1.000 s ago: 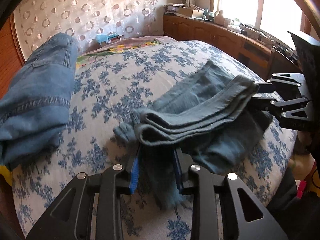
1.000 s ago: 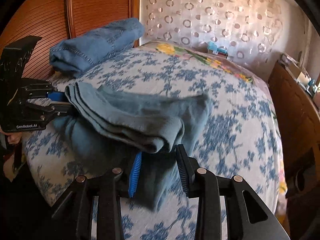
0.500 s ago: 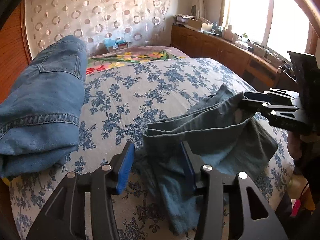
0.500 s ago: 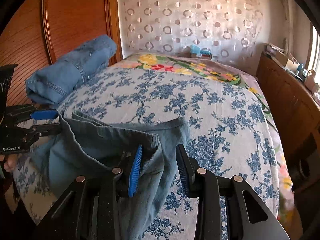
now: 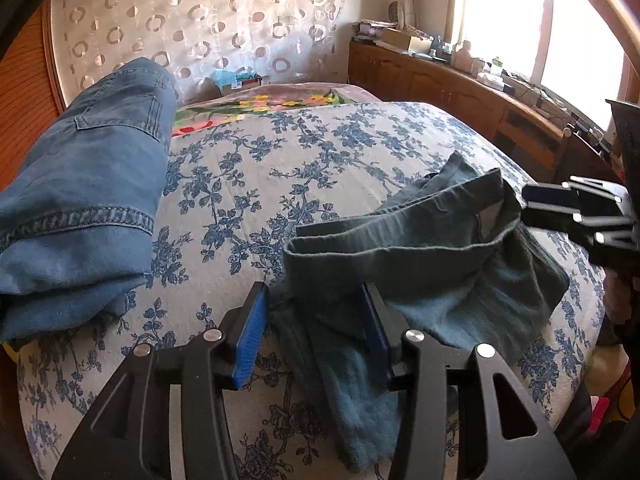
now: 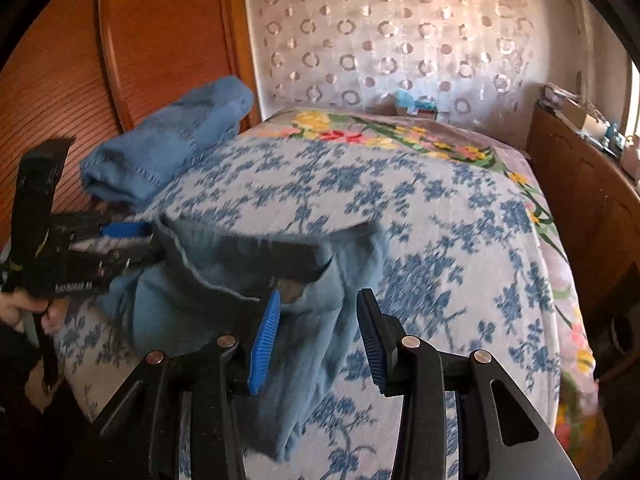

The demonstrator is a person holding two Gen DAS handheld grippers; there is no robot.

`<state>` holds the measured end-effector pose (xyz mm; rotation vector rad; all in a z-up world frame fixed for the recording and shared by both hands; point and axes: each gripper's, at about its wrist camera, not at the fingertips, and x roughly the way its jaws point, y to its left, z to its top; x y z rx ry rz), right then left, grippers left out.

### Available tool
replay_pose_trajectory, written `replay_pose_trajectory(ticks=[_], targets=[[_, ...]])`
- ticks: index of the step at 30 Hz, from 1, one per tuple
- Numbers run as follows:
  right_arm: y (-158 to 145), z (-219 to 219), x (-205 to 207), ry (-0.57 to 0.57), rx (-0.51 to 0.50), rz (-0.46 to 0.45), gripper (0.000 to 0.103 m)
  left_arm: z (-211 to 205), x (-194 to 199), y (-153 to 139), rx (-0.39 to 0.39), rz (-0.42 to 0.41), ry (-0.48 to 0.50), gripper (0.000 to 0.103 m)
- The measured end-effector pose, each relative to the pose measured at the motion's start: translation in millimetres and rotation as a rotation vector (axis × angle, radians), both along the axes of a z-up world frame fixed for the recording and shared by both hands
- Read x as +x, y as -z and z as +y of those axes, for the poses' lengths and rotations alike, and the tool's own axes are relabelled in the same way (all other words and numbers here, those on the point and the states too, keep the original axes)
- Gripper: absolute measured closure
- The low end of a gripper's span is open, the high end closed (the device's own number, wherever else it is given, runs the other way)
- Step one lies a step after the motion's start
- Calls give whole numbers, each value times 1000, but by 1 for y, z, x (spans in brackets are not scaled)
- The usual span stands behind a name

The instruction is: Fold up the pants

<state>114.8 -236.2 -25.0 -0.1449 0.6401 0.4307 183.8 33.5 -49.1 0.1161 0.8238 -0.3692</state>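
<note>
With the teal pants (image 5: 420,264) lying loosely folded at the near edge of the bed (image 5: 304,184), both the left gripper (image 5: 316,332) and right gripper (image 6: 318,332) are opening, fingers apart and gripping nothing, so backing out slowly should keep the layers stacked.

both the left gripper (image 5: 316,332) and right gripper (image 6: 318,332) have just been opening, jaws apart.

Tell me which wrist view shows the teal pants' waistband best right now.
Left wrist: the teal pants appear sharp, the waistband running edge-on across them. In the right wrist view the same pants are motion-blurred and the band shows only as a dark strip.
</note>
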Motion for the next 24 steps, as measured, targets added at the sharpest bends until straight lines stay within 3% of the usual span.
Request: replay_pose_trajectory(ticks=[9, 10, 12, 15, 19, 24], targets=[[1, 17, 15, -38, -52, 3, 64, 0, -4, -2, 3, -8, 3, 55], [0, 16, 18, -36, -46, -3, 70, 0, -5, -2, 4, -9, 4, 55], [-4, 15, 23, -31, -32, -13, 94, 0, -5, -2, 4, -10, 4, 55], [-9, 13, 32, -17, -10, -38, 103, 0, -4, -1, 1, -9, 0, 55], [-14, 8, 41, 40, -11, -81, 103, 0, -4, -2, -4, -9, -4, 55], [-13, 6, 41, 37, 31, -50, 101, 0, -3, -2, -2, -10, -3, 55]])
